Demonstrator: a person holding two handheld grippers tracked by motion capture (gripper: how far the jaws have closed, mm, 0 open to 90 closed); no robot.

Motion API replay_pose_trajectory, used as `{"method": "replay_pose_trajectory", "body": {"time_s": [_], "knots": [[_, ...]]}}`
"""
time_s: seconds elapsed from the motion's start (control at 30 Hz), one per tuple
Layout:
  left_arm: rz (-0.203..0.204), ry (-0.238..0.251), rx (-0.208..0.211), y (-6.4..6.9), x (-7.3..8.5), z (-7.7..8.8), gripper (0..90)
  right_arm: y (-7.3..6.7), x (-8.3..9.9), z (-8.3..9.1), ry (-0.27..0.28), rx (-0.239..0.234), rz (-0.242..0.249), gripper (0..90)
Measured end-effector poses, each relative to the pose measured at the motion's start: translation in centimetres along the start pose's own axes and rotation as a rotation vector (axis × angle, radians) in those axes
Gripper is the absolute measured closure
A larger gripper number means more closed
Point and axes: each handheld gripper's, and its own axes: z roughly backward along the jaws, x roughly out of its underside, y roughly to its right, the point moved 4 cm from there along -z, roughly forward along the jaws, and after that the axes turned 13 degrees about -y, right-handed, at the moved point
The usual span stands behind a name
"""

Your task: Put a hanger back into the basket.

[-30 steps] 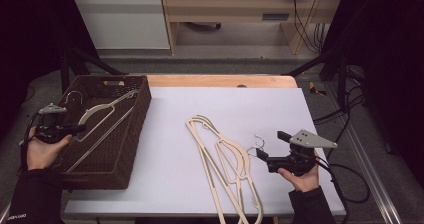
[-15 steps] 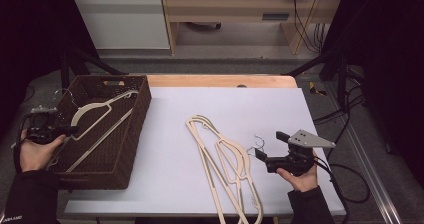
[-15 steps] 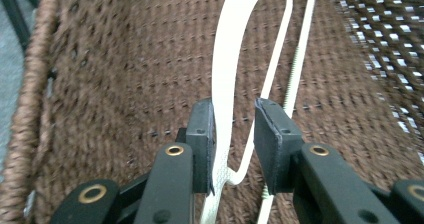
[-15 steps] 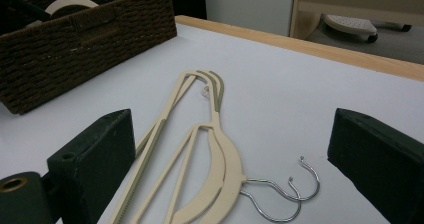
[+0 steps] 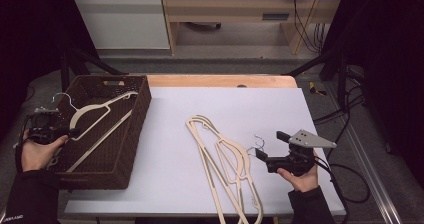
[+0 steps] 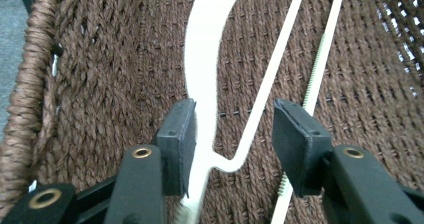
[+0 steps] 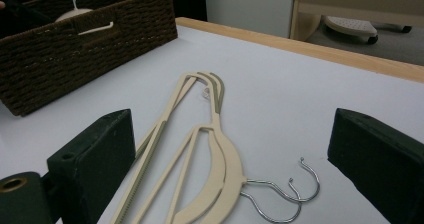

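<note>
At left of the high view, the left gripper (image 5: pixel 67 132) has just been opening, releasing a cream plastic hanger (image 5: pixel 97 115) into the brown woven basket (image 5: pixel 132 134). The right gripper (image 5: pixel 270 146) waits wide beside cream hangers on the table (image 5: pixel 222 154).

Almost nothing can be read in these pictures. In the high view, the cuff of the person's left sleeve (image 5: pixel 20 204) carries a tiny line of white lettering at the bottom left corner, too small and blurred to make out. The hangers, the basket, the tabletop and the furniture behind it bear no legible words, labels, brand marks, numbers or signs.
</note>
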Motion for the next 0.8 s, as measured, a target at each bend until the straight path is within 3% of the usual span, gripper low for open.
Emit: {"method": "replay_pose_trajectory", "body": {"time_s": [0.17, 0.3, 0.43, 0.63, 0.8], "knots": [[-0.013, 0.042, 0.006, 0.4, -0.2, 0.8, 40.2, 0.0, 0.0, 0.0, -0.003, 0.001, 0.001, 5.3], [-0.041, 0.120, 0.018, 1.5, -0.7, 2.2, 35.0, 0.0, 0.0, 0.2, 0.002, -0.001, 0.003, 5.4], [-0.064, 0.216, 0.059, 3.1, -1.1, 3.8, 30.4, 0.1, -0.1, 0.5, 0.019, 0.003, 0.000, 5.5], [-0.143, 0.409, 0.145, 7.1, -1.6, 6.8, 19.6, 0.1, -0.2, 1.0, 0.038, 0.006, -0.007, 5.5], [-0.193, 0.506, 0.193, 10.2, -1.6, 8.7, 11.2, 0.1, -0.2, 1.2, 0.043, 0.002, -0.007, 5.6]]}}
